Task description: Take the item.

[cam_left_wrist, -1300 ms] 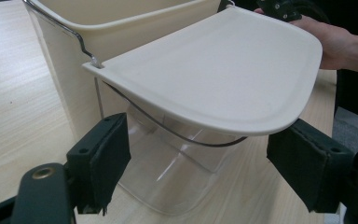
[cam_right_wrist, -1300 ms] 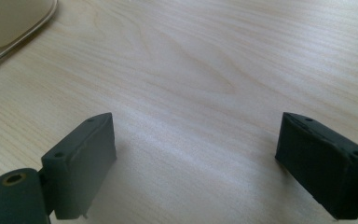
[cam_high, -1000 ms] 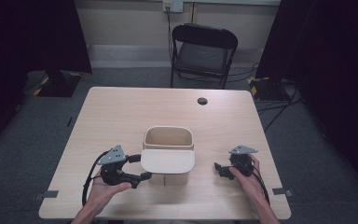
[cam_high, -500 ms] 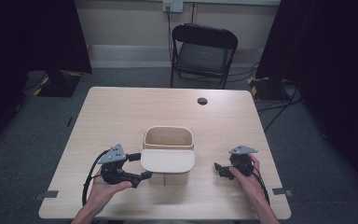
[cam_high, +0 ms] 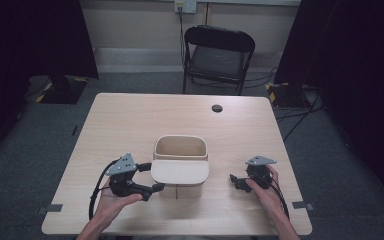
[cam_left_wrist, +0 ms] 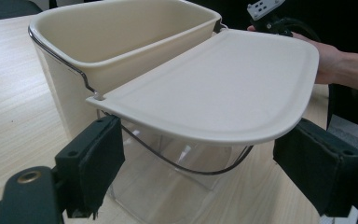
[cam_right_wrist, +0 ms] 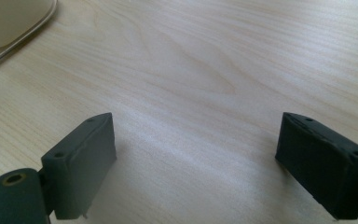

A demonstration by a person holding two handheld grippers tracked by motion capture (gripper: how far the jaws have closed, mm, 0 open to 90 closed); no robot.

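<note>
A cream bin (cam_high: 180, 147) with a wire handle stands at the table's middle, and its flat lid (cam_high: 180, 172) hangs out level toward the near edge. In the left gripper view the lid (cam_left_wrist: 223, 84) spreads over a clear lower part (cam_left_wrist: 168, 186) of the bin (cam_left_wrist: 121, 28). My left gripper (cam_high: 151, 176) is open at the lid's left side, its jaws (cam_left_wrist: 207, 161) straddling the space just under the lid's near rim, touching nothing. My right gripper (cam_high: 236, 182) rests low to the lid's right, open (cam_right_wrist: 205, 161) over bare wood, with a lid corner (cam_right_wrist: 9, 18) at the upper left.
The wooden table (cam_high: 130, 120) has a small black round disc (cam_high: 216, 108) near its far edge. A black folding chair (cam_high: 219, 55) stands behind the table. Grey tape marks (cam_high: 47, 208) sit at the near corners. Dark curtains flank the room.
</note>
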